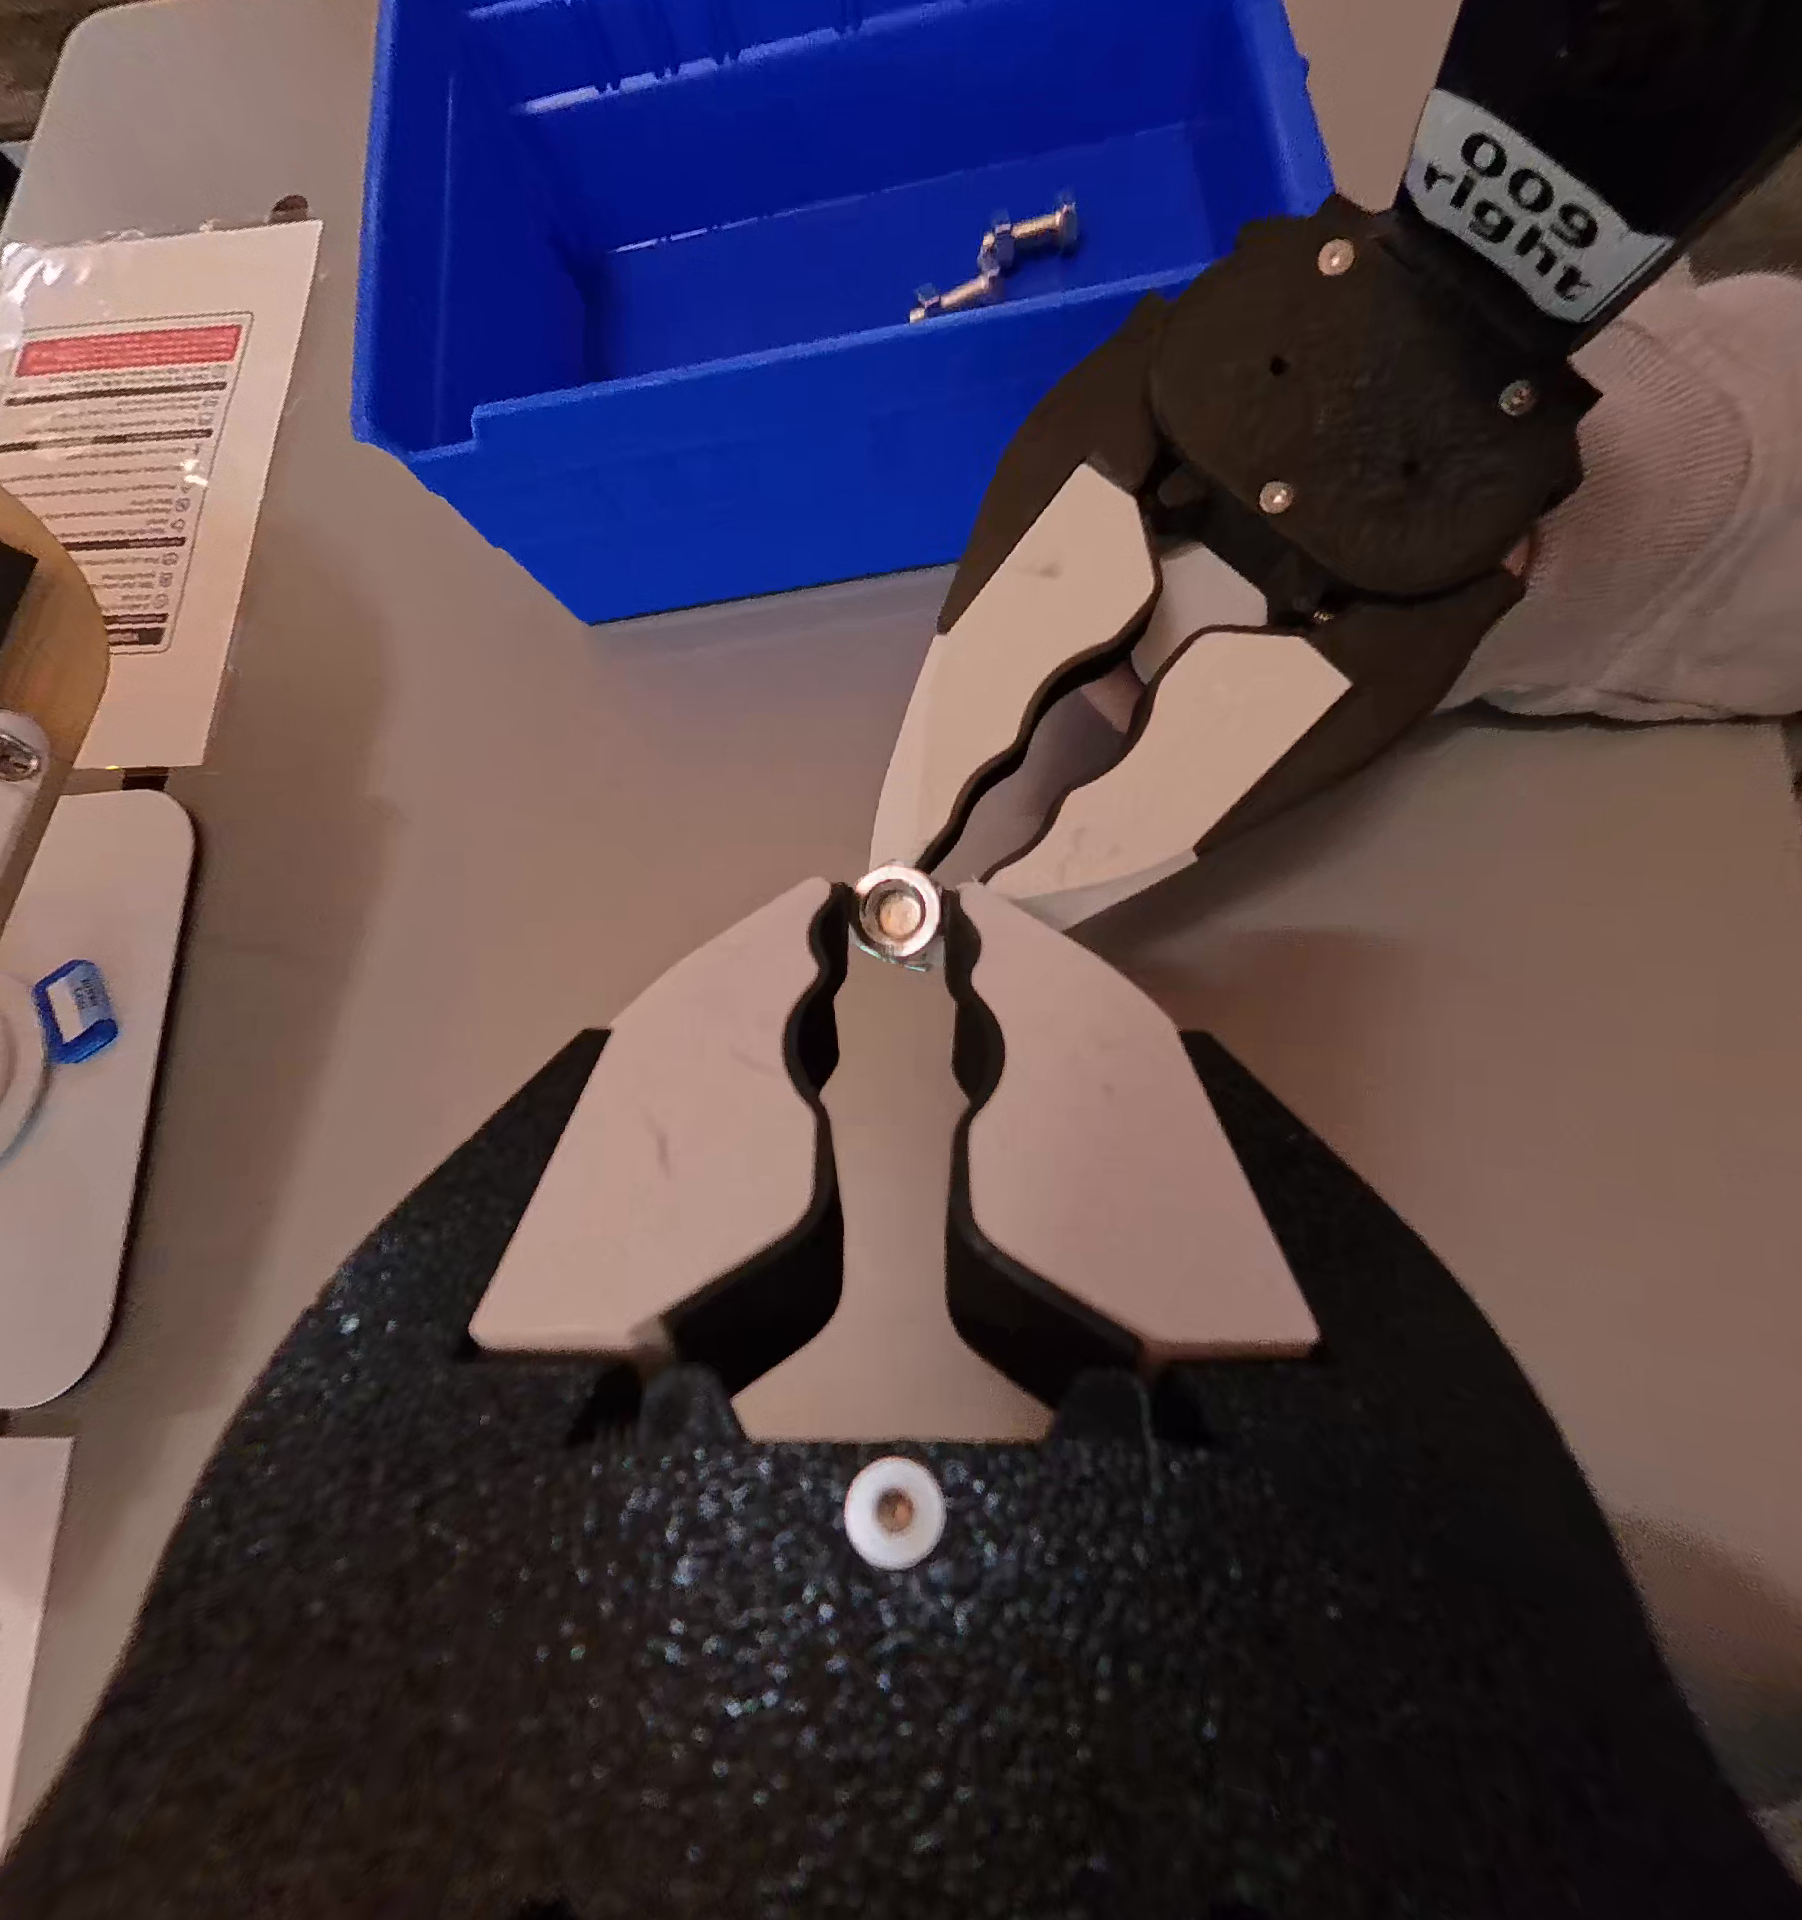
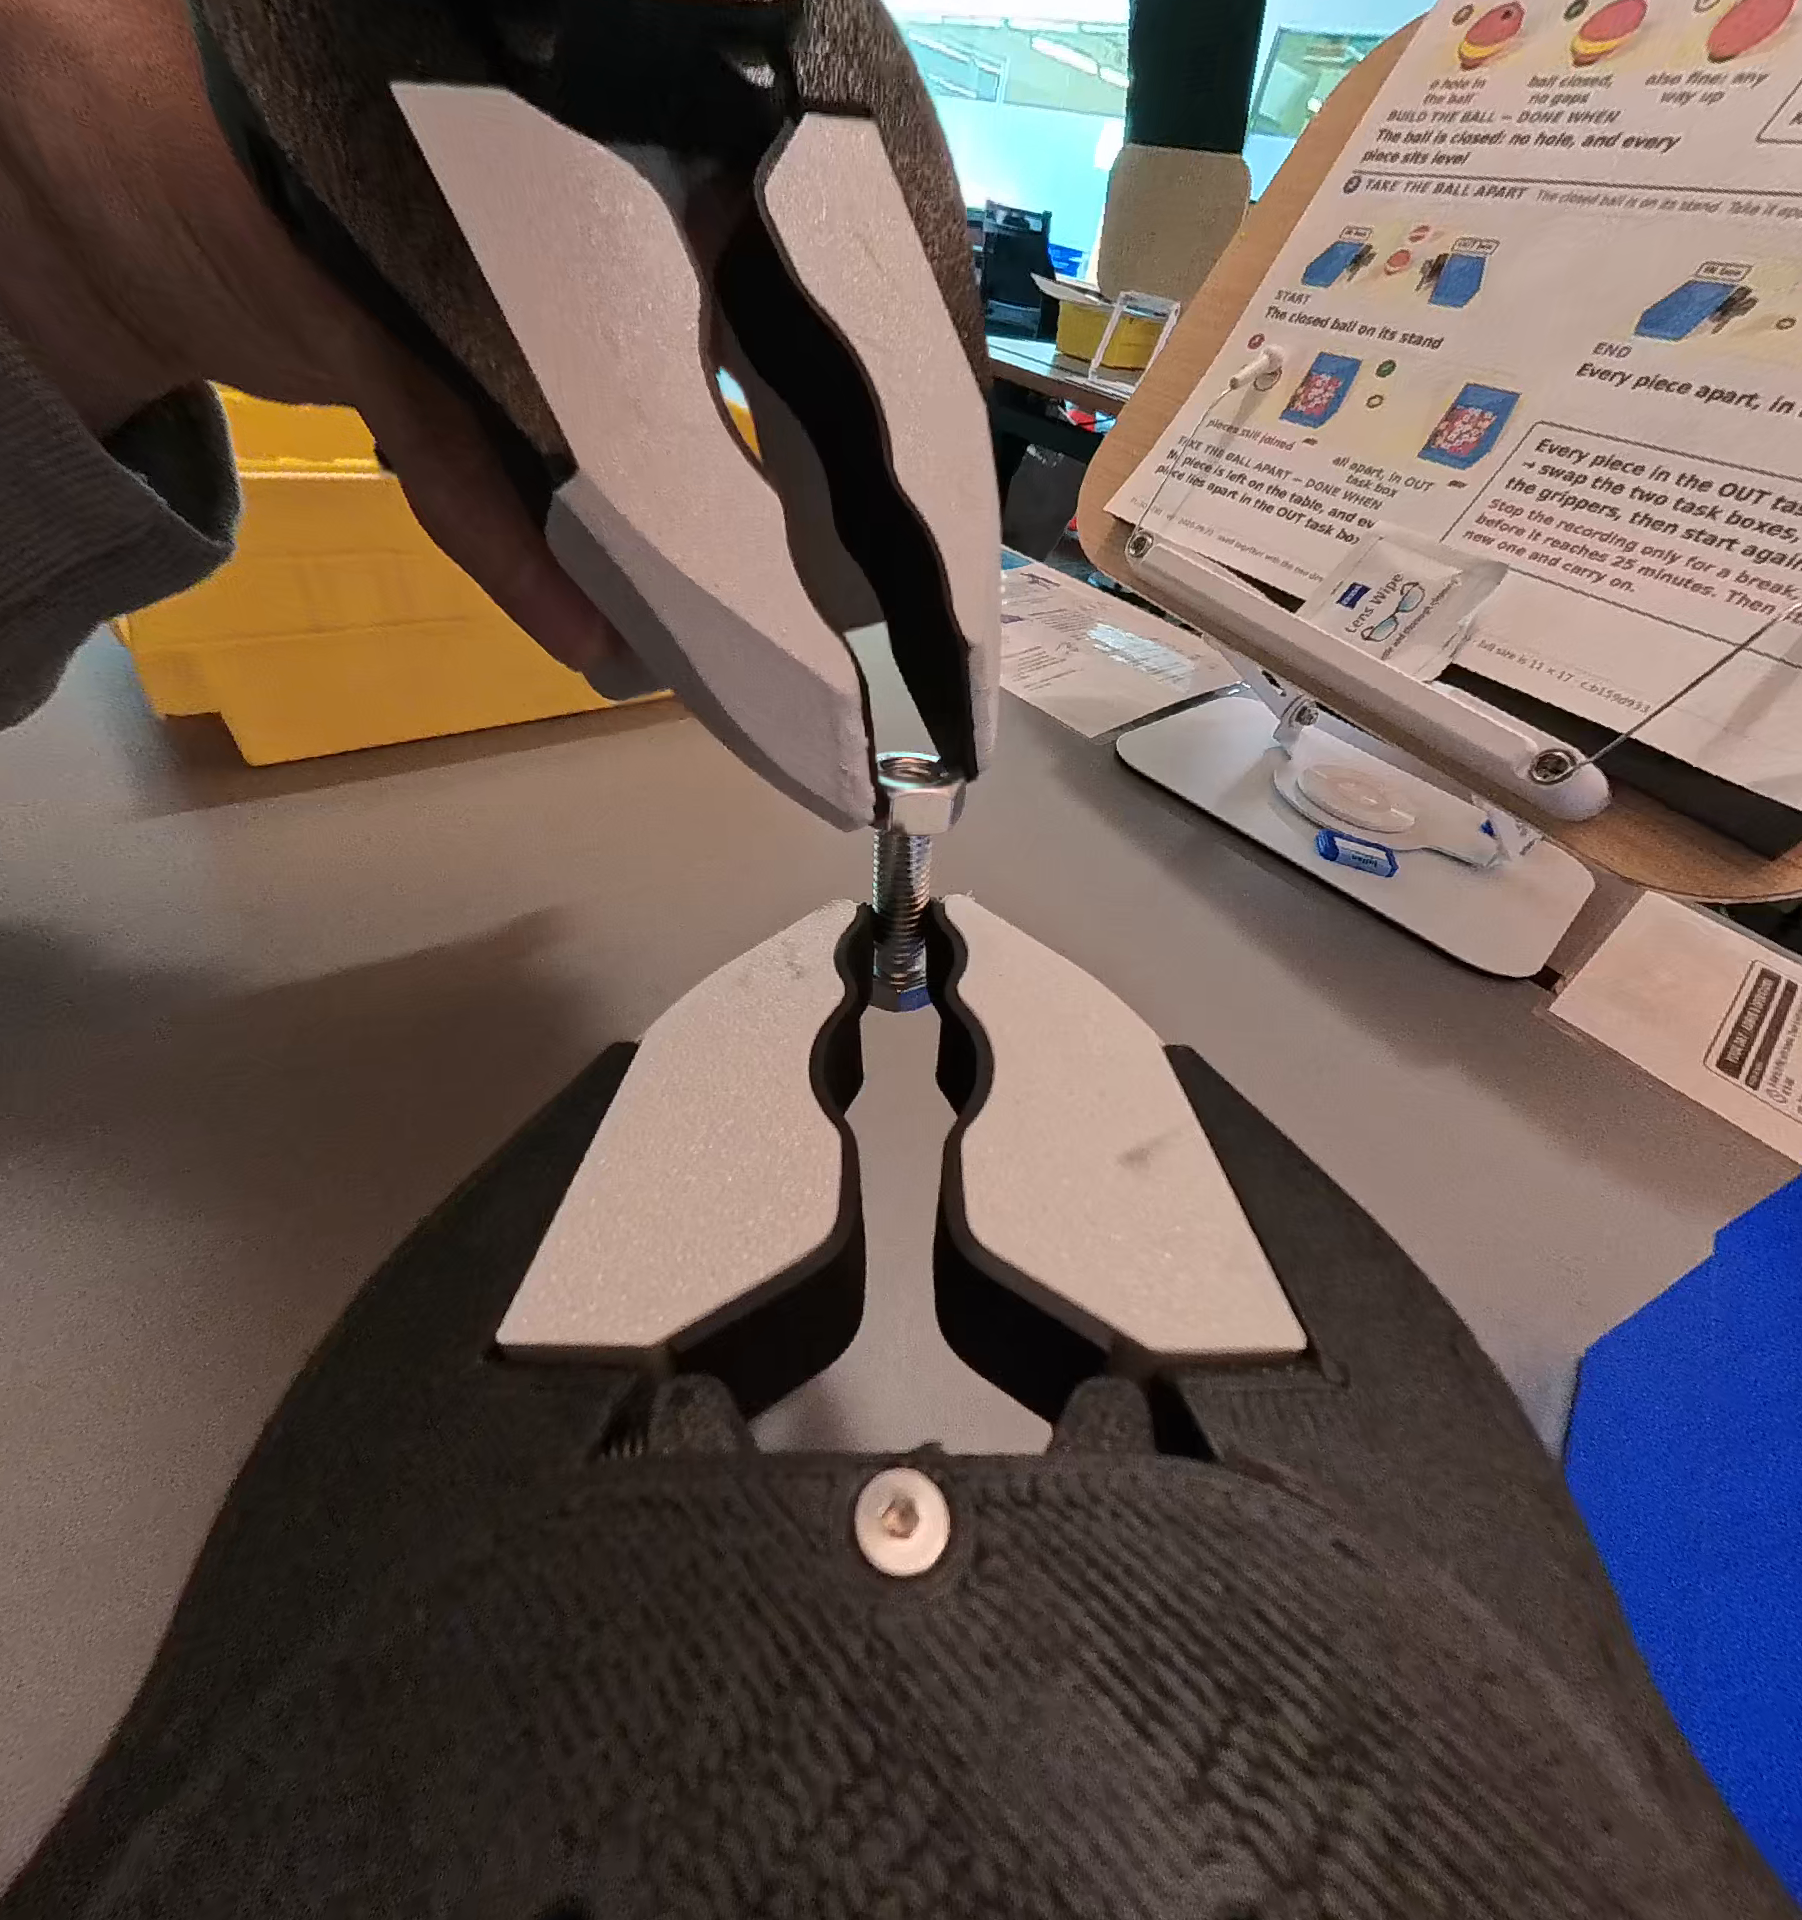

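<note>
The grey table carried a blue divided bin; a yellow bin; printed sheets; a white stand base bearing a small blue clip.

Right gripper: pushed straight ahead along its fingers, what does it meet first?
Probably the left gripper. The right gripper clamps the bolt shaft, and the left's fingertips grip the nut directly ahead. Depth beyond is unclear.
</note>
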Demonstrator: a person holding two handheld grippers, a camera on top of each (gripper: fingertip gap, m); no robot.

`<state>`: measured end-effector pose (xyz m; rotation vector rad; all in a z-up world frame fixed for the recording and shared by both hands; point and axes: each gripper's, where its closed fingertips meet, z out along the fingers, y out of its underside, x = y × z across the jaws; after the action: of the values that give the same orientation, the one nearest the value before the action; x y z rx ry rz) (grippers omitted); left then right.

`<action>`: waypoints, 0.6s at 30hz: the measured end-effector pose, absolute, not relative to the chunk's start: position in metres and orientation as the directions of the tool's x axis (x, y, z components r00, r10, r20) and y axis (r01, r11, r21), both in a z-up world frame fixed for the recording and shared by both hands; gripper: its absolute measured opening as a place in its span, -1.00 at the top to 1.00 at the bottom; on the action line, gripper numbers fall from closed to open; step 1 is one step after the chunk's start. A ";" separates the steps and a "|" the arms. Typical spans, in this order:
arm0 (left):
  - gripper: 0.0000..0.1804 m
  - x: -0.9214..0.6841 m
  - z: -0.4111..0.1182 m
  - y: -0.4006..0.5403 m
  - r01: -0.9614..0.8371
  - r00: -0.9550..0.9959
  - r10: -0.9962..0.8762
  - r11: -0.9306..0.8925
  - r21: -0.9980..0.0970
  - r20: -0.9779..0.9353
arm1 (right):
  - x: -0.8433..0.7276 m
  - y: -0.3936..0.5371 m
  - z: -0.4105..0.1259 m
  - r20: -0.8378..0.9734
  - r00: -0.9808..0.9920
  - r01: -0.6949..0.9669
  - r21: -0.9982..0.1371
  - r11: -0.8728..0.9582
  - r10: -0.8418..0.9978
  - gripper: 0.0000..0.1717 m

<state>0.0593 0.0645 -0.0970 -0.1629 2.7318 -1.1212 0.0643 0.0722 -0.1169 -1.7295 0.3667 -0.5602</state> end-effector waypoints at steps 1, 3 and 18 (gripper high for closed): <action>0.82 0.059 -0.098 0.065 -0.024 -0.974 -0.171 0.724 -0.690 -0.145 | 0.065 0.072 -0.118 0.179 0.831 0.056 -0.969 -0.241 -0.527 0.89; 0.82 0.060 -0.100 0.065 -0.014 -0.968 -0.174 0.752 -0.659 -0.179 | 0.065 0.072 -0.120 0.198 0.826 0.063 -0.963 -0.263 -0.528 0.89; 0.82 0.061 -0.104 0.069 -0.028 -0.966 -0.183 0.771 -0.636 -0.180 | 0.065 0.073 -0.124 0.221 0.823 0.068 -0.953 -0.294 -0.523 0.89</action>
<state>0.0606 0.0686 -0.1037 -0.1656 2.7340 -0.9766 0.0653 0.0731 -0.1236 -1.7854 0.3495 -0.6027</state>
